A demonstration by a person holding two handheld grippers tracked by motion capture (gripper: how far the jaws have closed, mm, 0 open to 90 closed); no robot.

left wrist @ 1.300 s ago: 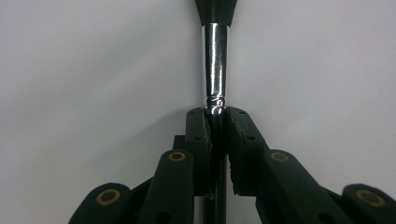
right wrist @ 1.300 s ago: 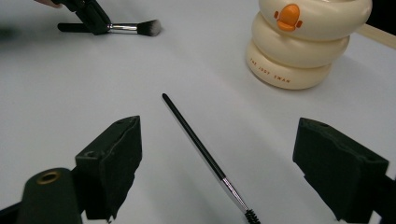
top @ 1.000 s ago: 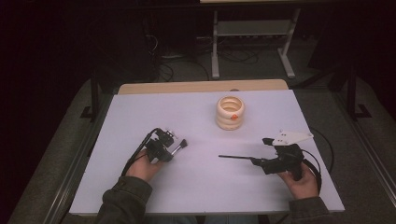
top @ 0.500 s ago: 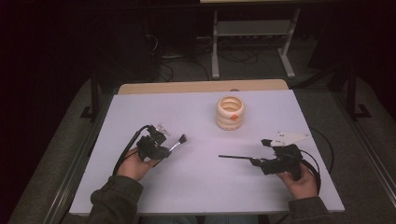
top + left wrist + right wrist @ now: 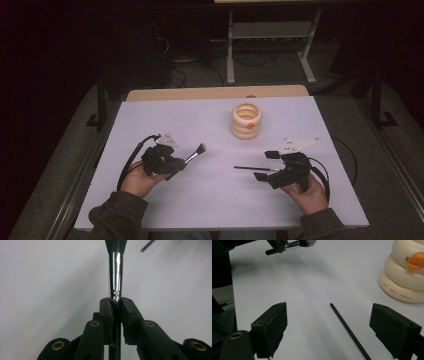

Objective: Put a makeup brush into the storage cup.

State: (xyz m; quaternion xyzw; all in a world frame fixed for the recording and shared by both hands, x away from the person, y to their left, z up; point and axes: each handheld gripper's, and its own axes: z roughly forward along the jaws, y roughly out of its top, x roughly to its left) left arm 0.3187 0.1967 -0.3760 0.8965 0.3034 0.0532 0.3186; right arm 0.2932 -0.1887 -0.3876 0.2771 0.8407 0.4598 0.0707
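Observation:
My left gripper (image 5: 176,166) is shut on the black handle of a makeup brush (image 5: 195,153), held over the left part of the white table (image 5: 200,205). The brush's chrome ferrule (image 5: 115,275) sticks out straight past the jaws in the left gripper view. Its bristle head (image 5: 201,148) points up and to the right. My right gripper (image 5: 266,165) stands open low over the table's right part. A thin black stick (image 5: 250,168) lies flat on the table and runs in between the jaws (image 5: 348,327), touching neither pad.
A cream holder of stacked rings (image 5: 246,121) with an orange spot stands upright behind the right gripper, at the upper right in the right gripper view (image 5: 404,277). Beyond the table's far edge are a dark floor, cables and a metal stand.
The left hand has drifted a little to the left and risen with the brush still in its jaws. The right hand and the stick have stayed put.

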